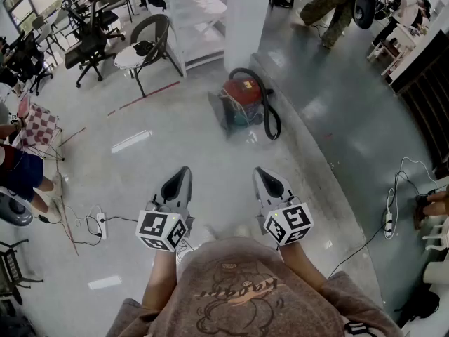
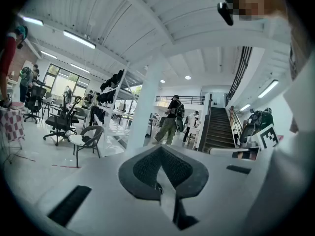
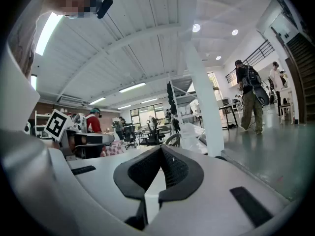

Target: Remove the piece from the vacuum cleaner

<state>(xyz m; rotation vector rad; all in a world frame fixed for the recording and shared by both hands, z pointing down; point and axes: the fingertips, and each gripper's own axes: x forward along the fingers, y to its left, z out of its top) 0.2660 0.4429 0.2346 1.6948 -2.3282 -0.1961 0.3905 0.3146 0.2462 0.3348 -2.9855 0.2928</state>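
Note:
A red canister vacuum cleaner [image 1: 240,98] with a black hose [image 1: 269,107] looped round it stands on the grey floor, ahead of me by a white pillar [image 1: 247,20]. Both grippers are held low in front of my body, well short of it. My left gripper [image 1: 181,175] is shut and holds nothing; my right gripper [image 1: 263,176] is shut and holds nothing too. In the left gripper view the black pads [image 2: 162,168] meet tip to tip, and in the right gripper view the pads [image 3: 160,168] do the same. Neither gripper view shows the vacuum cleaner.
A wicker chair [image 1: 144,44] and black office chairs [image 1: 88,37] stand at the far left. A power strip with cables [image 1: 100,224] lies at my left, another [image 1: 389,220] at my right. A person [image 1: 326,5] walks far ahead. A raised floor edge runs diagonally right of the vacuum cleaner.

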